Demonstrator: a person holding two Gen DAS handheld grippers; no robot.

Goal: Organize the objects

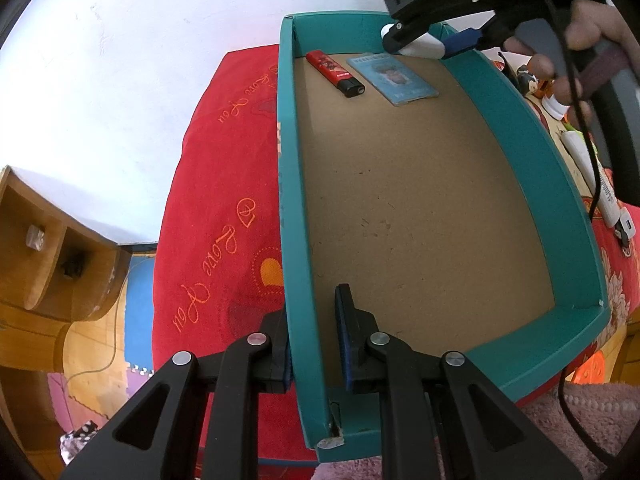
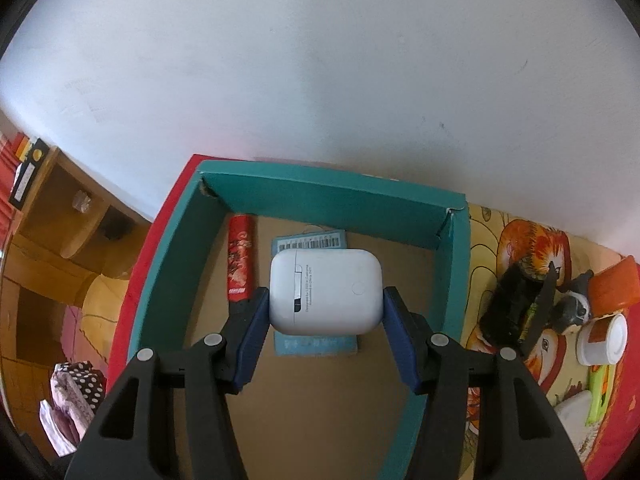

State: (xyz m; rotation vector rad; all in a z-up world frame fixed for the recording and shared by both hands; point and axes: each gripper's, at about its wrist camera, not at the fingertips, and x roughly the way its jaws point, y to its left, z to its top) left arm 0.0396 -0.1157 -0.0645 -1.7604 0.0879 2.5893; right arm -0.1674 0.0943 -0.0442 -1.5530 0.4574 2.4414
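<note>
Right gripper (image 2: 325,320): your jaws stand about half open and clamp a white earbud case (image 2: 325,291) by its two short ends; the pads press on it.
Earbud case, place: you hold it in the air over the far end of the teal box (image 2: 456,280), above the blue card (image 2: 316,346), clear of the floor as far as the left wrist view shows.
Left gripper (image 1: 316,344): your jaws are closed down on the box's near left wall, one pad outside, one inside; you pin the box steady.
Teal box: open-topped, brown cardboard floor, sitting on a red blanket (image 1: 224,200) with script lettering.
Already in the box: a red lighter (image 1: 335,73) by the far left corner; the blue card just beside it. Both lie flat.
Box floor: most of it is bare, so room for more.
In hand, judged: third item, carried in but not yet set down.
Still outside, right of the box: a white jar (image 2: 602,340), a black object (image 2: 512,308), a small toy figure (image 2: 576,304), an orange item (image 2: 614,284), a white bottle or tube (image 1: 588,176), a small white charger-like piece (image 1: 625,226).
Progress, judged: an early stage; two stowed, one arriving, several to fetch.
Next for you, judged: lower the case onto bare floor right of the card, then release.
Caution: the case sits directly over the card; dropped here, it lands on top.
</note>
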